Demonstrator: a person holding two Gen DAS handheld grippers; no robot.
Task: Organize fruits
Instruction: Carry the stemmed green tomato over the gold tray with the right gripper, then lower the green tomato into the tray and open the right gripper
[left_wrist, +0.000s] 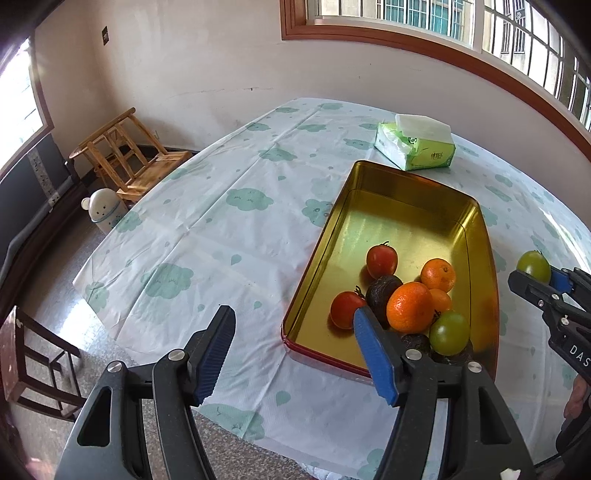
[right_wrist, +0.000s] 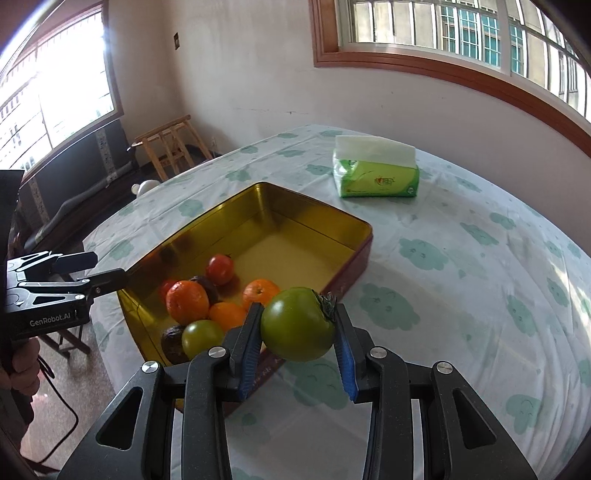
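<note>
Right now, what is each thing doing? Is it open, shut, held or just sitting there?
Right gripper: shut on the green tomato.
Green tomato: held up beside the tin, not in it yet.
Left gripper: open, holding nothing.
Tin: lid off, far half bare.
Other fruit: piled at the tin's near end.
Tissue pack: open, a tissue sticking out.

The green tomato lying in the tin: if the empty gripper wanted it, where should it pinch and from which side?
Pinch the green tomato across its round middle, coming from above. The large orange and the tin wall crowd its sides, so only the top looks free. The left gripper is open.
</note>
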